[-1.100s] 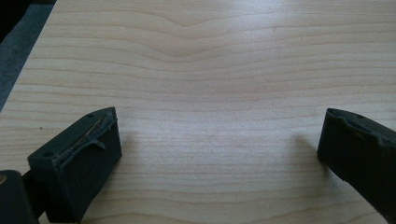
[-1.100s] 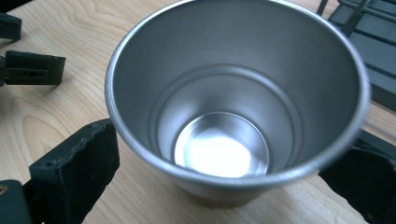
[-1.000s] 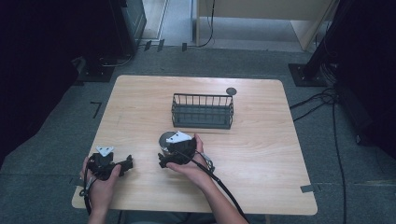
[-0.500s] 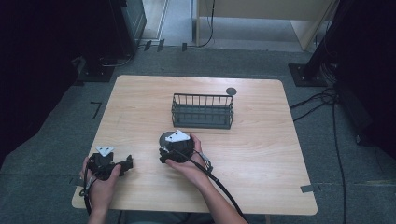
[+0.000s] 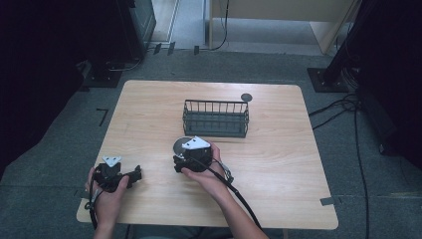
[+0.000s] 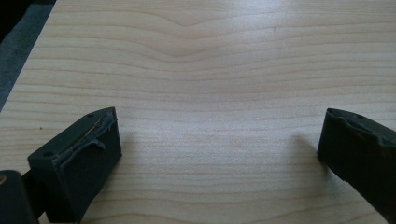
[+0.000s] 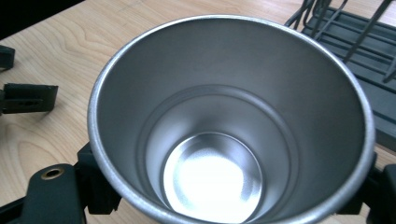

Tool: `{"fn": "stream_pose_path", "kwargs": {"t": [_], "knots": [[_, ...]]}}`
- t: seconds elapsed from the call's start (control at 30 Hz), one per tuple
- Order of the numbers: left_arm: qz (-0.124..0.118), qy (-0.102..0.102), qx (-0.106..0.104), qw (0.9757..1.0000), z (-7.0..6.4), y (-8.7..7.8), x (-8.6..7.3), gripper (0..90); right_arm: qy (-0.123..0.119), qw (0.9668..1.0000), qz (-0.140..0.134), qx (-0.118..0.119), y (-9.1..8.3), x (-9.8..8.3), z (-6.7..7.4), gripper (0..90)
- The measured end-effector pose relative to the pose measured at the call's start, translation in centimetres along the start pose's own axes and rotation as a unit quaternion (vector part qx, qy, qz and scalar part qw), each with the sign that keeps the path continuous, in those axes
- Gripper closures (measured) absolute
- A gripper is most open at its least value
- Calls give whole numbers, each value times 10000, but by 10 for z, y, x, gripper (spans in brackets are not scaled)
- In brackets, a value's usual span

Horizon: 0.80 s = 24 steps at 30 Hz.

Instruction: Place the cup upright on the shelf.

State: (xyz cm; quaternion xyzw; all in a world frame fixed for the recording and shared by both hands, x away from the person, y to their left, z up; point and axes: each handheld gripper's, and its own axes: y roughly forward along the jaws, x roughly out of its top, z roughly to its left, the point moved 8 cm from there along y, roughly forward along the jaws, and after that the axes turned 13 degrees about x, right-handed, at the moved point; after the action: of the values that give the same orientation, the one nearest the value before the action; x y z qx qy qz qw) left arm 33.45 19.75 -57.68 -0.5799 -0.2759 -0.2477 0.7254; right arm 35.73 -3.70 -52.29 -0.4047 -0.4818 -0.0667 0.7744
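Observation:
A shiny steel cup sits between the jaws of my right gripper. The jaws press on its outer wall from both sides, and the cup is empty inside. From above, the cup's rim peeks out at the left of the right gripper, near the middle of the table. My left gripper rests low over bare wood with its jaws wide apart and nothing between them. In the high view the left gripper lies at the table's front left.
A black wire basket stands just beyond the right gripper; its corner shows at the upper right of the right gripper view. A small dark disc lies behind the basket. The wooden table has free room at the right.
The right hand and its gripper have shifted very slightly toward the basket. The left hand has kept still.

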Motion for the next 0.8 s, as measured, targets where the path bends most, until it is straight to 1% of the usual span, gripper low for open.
{"fn": "stream_pose_path", "kwargs": {"t": [0.2, 0.23, 0.27, 0.43, 0.8], "knots": [[-2, -7, 1, 10000, 0, 0, 0, 0, -2, 10000, -61, -35, -12, 6, -4, 181], [-7, -11, 2, 10000, 0, 0, 0, 0, 1, 10000, -73, -48, -16, 7, -6, 181], [-3, -4, 1, 10000, 0, 0, 0, 0, 1, 10000, -73, -48, -16, 7, -6, 181], [-1, -13, 1, 10000, 0, 0, 0, 0, 43, 9998, -174, -90, -30, 13, -10, 181], [-1, 1, 4, 10000, 0, 0, 0, 0, 81, 9993, -253, -260, -54, 22, -25, 181]]}}
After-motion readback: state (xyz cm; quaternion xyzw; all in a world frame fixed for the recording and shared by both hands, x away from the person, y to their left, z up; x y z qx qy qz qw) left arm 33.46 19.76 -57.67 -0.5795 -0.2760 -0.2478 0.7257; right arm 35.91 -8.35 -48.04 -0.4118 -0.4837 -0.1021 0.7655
